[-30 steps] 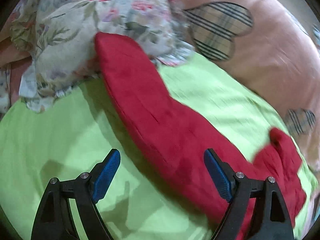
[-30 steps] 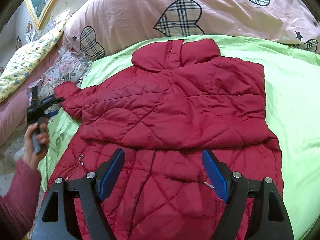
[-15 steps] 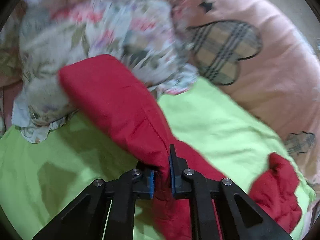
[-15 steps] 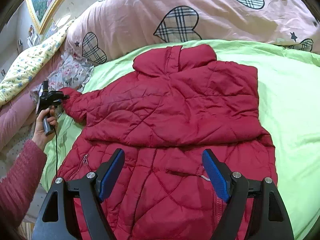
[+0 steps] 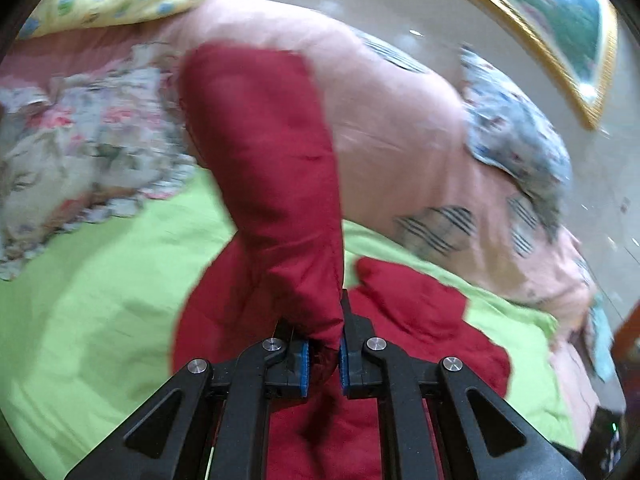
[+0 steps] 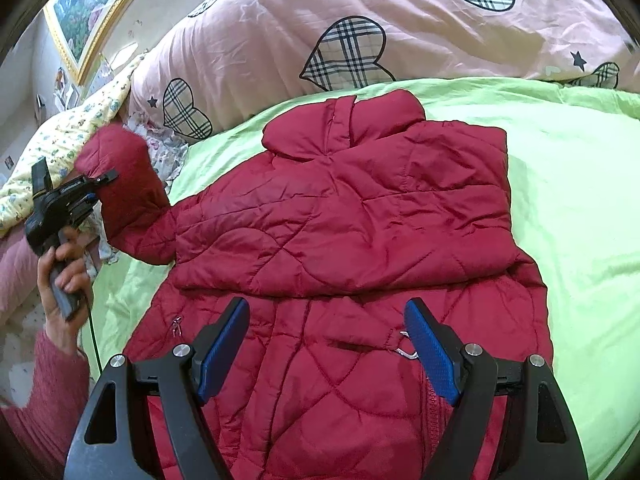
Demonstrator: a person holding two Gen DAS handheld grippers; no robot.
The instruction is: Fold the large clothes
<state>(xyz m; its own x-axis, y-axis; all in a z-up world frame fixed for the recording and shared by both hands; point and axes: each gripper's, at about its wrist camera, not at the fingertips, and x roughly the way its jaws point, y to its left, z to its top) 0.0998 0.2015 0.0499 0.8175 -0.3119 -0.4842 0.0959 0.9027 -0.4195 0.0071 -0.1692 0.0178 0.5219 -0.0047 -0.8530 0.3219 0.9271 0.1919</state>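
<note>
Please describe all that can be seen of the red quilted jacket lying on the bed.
The red quilted padded jacket lies spread on the light green bedsheet, collar toward the pink heart-patterned duvet. Its shiny fabric is creased, with curved stitching. Its upper part seems folded down over the lower body, where zipper pulls show. One sleeve is lifted off the sheet, pinched in the shut left gripper. The open right gripper hovers above the lower part.

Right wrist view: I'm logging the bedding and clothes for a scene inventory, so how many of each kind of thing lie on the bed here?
Red padded jacket: 1
Green sheet: 1
Pink quilt with plaid hearts: 1
Yellow flowered cover: 1
Pale floral cloth: 1
Total: 5
</note>
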